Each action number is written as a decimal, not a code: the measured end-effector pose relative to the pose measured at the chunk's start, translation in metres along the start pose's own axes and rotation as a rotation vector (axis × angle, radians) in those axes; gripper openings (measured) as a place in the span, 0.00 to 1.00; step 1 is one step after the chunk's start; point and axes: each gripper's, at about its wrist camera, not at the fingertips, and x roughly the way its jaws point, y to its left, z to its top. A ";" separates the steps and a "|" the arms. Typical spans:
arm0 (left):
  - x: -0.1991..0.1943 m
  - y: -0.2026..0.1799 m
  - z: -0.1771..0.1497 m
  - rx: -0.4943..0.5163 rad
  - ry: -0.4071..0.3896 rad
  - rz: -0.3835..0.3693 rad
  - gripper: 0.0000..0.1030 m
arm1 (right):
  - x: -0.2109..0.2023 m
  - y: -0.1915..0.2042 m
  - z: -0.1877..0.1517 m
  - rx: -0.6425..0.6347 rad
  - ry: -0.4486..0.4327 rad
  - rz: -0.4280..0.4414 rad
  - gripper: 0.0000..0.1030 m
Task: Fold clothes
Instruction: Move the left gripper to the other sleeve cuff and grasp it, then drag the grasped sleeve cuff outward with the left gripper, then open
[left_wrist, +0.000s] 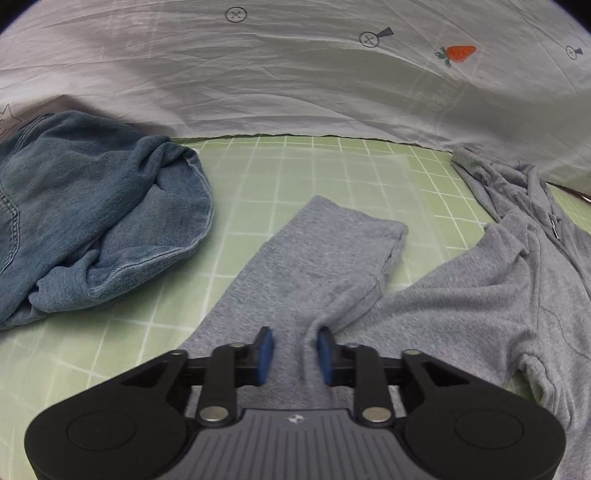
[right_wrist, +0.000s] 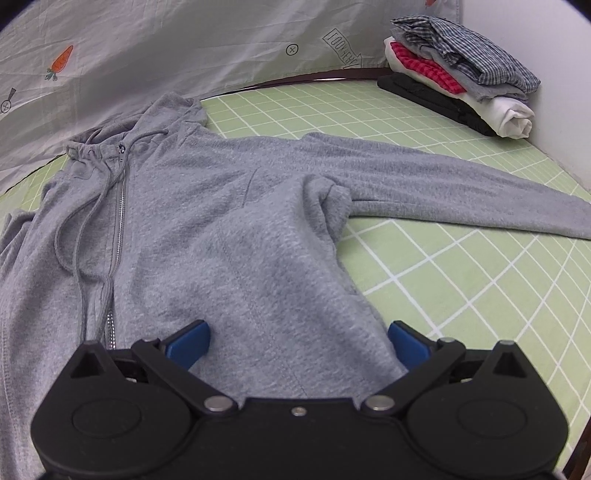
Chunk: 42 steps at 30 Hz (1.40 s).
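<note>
left wrist view: the left gripper (left_wrist: 295, 356) pinches a ridge of the grey hoodie's sleeve (left_wrist: 317, 266) on the green grid mat (left_wrist: 314, 177); so thin a bite could slip; only here, crumpled jeans (left_wrist: 92, 221); right wrist view: the right gripper (right_wrist: 297, 345) gapes, unclenched, over the hoodie body (right_wrist: 207, 221); only here, the zipper (right_wrist: 118, 221) and a folded stack (right_wrist: 461, 85).

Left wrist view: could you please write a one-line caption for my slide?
Left tool pinching a gray hoodie sleeve on the green mat, jeans beside.
</note>
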 end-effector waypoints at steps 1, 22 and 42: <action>-0.006 0.006 0.000 -0.033 -0.011 0.002 0.09 | 0.000 0.000 0.000 -0.001 -0.002 0.002 1.00; -0.125 0.134 -0.107 -0.515 0.017 0.213 0.40 | -0.001 -0.002 -0.006 -0.012 -0.044 0.014 1.00; -0.055 0.082 -0.074 -0.073 0.094 0.211 0.71 | -0.003 0.000 -0.011 -0.007 -0.079 0.008 1.00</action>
